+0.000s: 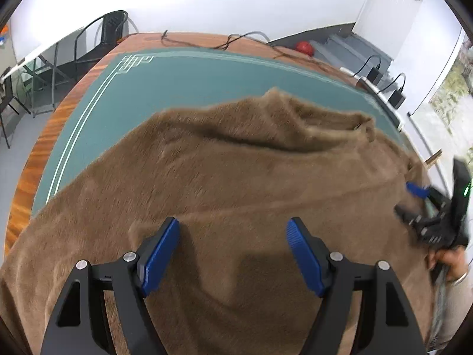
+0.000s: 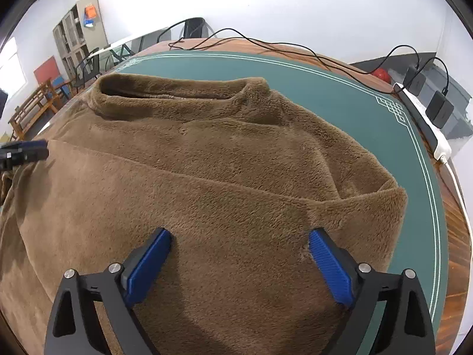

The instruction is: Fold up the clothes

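Observation:
A brown fleece sweater [image 1: 236, 177] lies spread on the green table mat [image 1: 177, 88], its collar toward the far side. It also shows in the right wrist view [image 2: 221, 162], where the collar [image 2: 177, 91] is at the top. My left gripper [image 1: 233, 227] is open and empty just above the sweater's near part. My right gripper [image 2: 239, 236] is open and empty over the sweater's near right part. The right gripper also shows at the right edge of the left wrist view [image 1: 414, 198]. The left gripper's tip shows at the left edge of the right wrist view [image 2: 26, 149].
The mat [image 2: 384, 136] lies on a wooden table [image 1: 44, 148]. Black cables [image 2: 266, 47] run along the far edge. A white power strip [image 2: 425, 124] with black adapters sits at the right edge. Chairs [image 1: 103, 35] stand beyond the table.

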The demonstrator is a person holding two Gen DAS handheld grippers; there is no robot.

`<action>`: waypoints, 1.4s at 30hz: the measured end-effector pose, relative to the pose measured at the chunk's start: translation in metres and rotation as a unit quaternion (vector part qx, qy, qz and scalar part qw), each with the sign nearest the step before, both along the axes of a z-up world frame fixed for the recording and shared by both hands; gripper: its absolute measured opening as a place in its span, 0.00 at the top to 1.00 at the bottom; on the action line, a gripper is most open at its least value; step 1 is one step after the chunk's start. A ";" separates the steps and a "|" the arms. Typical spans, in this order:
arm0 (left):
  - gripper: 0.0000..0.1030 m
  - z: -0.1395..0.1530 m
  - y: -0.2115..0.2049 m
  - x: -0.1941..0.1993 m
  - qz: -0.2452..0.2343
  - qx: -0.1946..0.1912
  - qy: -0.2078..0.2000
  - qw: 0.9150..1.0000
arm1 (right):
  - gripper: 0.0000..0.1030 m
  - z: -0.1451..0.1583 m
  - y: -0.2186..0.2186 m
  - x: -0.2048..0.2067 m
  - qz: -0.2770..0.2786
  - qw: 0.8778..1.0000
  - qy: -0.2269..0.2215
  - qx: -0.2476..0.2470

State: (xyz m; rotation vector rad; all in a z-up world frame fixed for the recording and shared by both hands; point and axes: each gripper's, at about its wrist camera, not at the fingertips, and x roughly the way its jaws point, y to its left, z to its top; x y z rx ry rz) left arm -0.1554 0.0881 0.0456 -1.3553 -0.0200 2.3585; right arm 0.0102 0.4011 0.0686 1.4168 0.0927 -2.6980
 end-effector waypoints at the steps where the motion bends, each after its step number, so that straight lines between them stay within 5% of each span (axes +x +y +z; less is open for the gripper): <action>1: 0.23 0.004 0.003 -0.004 0.000 0.004 0.001 1.000 | 0.04 0.000 0.000 0.001 0.001 1.000 0.003 -0.002; 11: 0.23 -0.007 0.061 -0.082 -0.008 0.048 -0.064 0.997 | 0.01 -0.002 -0.001 0.003 0.002 1.000 0.016 -0.007; 18: 0.23 -0.025 0.068 -0.131 0.051 0.059 -0.053 0.996 | 0.01 -0.002 -0.001 0.008 0.001 1.000 0.025 -0.010; 22: 0.22 -0.027 0.078 -0.137 0.048 0.027 -0.026 0.998 | 0.01 -0.002 -0.002 0.009 0.001 1.000 0.027 -0.010; 27: 0.21 -0.026 0.095 -0.127 0.019 -0.042 -0.006 0.999 | 0.01 -0.002 -0.003 0.009 0.001 1.000 0.026 -0.005; 32: 0.21 -0.006 0.081 -0.092 -0.012 -0.016 -0.024 0.999 | 0.01 0.000 -0.002 0.009 0.002 1.000 0.027 -0.010; 36: 0.20 0.017 0.072 -0.035 -0.069 -0.033 -0.005 0.997 | 0.01 0.011 0.002 0.019 -0.008 0.999 0.035 -0.025; 42: 0.20 0.006 0.040 0.040 -0.107 -0.055 -0.007 0.993 | 0.01 0.029 -0.022 0.058 0.035 0.999 0.040 -0.006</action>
